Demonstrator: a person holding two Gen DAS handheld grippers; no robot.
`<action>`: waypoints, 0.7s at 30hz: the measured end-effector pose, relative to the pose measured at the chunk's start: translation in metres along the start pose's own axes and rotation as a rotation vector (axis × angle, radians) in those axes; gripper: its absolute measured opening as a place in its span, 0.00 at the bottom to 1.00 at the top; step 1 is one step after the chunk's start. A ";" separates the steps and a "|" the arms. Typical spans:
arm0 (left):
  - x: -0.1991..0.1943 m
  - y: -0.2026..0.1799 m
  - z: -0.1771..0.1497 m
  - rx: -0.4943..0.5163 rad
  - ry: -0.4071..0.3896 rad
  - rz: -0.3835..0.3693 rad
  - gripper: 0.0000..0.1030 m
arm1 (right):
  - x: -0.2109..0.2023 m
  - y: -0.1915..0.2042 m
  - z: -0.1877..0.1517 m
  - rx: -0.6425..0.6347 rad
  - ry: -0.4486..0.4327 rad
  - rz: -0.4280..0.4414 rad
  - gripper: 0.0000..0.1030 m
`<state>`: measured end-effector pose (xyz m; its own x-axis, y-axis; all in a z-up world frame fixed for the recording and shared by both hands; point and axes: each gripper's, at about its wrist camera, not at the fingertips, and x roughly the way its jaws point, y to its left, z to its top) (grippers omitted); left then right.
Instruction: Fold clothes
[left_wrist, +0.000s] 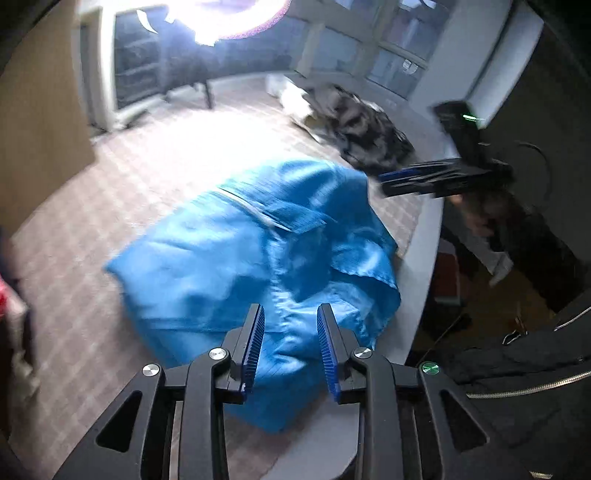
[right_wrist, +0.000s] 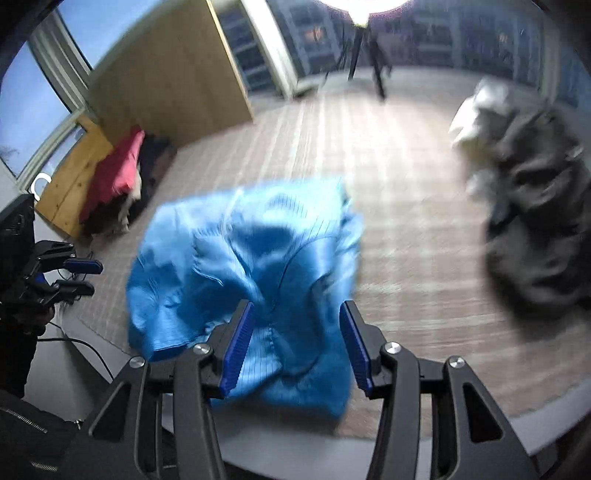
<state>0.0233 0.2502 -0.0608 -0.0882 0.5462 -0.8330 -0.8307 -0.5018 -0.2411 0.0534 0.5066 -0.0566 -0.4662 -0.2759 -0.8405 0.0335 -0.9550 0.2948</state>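
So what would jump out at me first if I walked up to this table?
The bright blue garment, lying crumpled in a heap mid-table on the checked cloth, catches the eye first. Both handheld grippers, the left gripper and the right gripper, hang open just above its near edge. Off to the right lies a dark grey pile of clothes, and a red garment sits at the far left.

Checked tablecloth (left_wrist: 155, 166) covers the table — grey table edge (left_wrist: 424, 236) bare along the near side. Wooden box (right_wrist: 74, 177) at one corner, next to a tall wooden panel (right_wrist: 166, 74). Bright lamp (left_wrist: 229, 14) on a dark stand (right_wrist: 376, 62) at the far side — glare on the cloth. Windows (left_wrist: 399, 48) behind. Black cable (right_wrist: 85, 347) trails off the table edge.
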 end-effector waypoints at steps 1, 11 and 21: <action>0.008 0.000 0.004 0.011 0.007 -0.006 0.26 | 0.016 0.000 -0.002 0.004 0.026 -0.007 0.46; 0.052 -0.032 -0.002 0.143 0.126 -0.035 0.01 | 0.037 0.009 -0.003 0.048 0.063 0.038 0.03; 0.071 -0.044 -0.021 0.231 0.235 -0.037 0.04 | 0.039 0.004 -0.016 0.095 0.215 0.028 0.07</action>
<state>0.0650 0.2972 -0.1195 0.0515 0.3784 -0.9242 -0.9362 -0.3039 -0.1766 0.0493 0.4905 -0.0951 -0.2667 -0.3289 -0.9059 -0.0442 -0.9348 0.3524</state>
